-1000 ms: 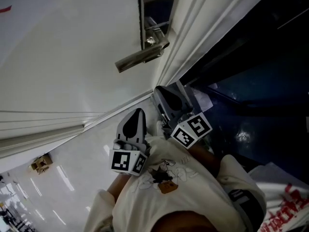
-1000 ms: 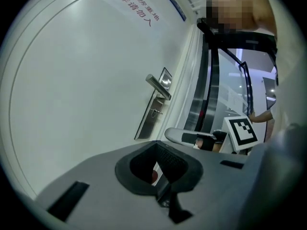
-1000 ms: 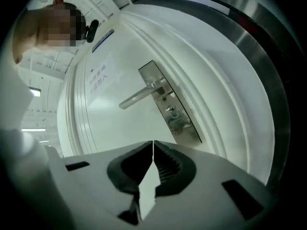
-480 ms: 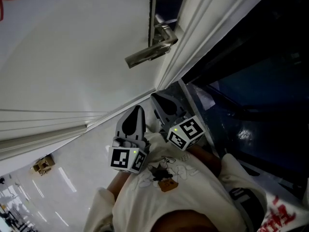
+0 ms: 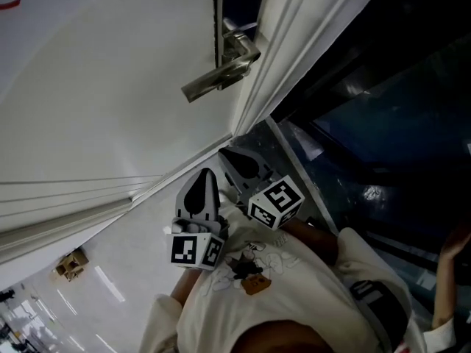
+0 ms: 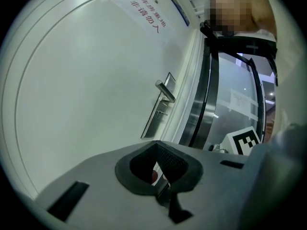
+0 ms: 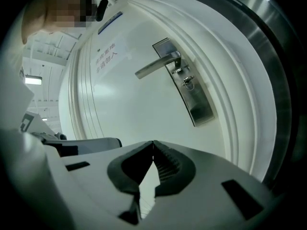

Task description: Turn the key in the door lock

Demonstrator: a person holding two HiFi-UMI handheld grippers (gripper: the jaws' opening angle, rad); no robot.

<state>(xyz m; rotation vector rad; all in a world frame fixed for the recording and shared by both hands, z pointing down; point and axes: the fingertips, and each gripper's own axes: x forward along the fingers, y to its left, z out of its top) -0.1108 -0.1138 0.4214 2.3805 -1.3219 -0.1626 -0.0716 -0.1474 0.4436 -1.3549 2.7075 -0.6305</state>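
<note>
One white door (image 5: 110, 87). Two grippers, left gripper (image 6: 156, 143) and right gripper (image 7: 153, 142), the fingers of each pressed together on nothing. The right one has sunk back from the lock within the last second, so no turn is under way. One lock plate (image 7: 192, 92). One lever handle (image 5: 217, 78). One key (image 7: 187, 82), seated in the plate below the handle, untouched.

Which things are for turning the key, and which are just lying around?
For the job:
- key
- lock plate
- white door

Just there:
- door handle
- red lettering
- blue sign
- small brown object on the floor
</note>
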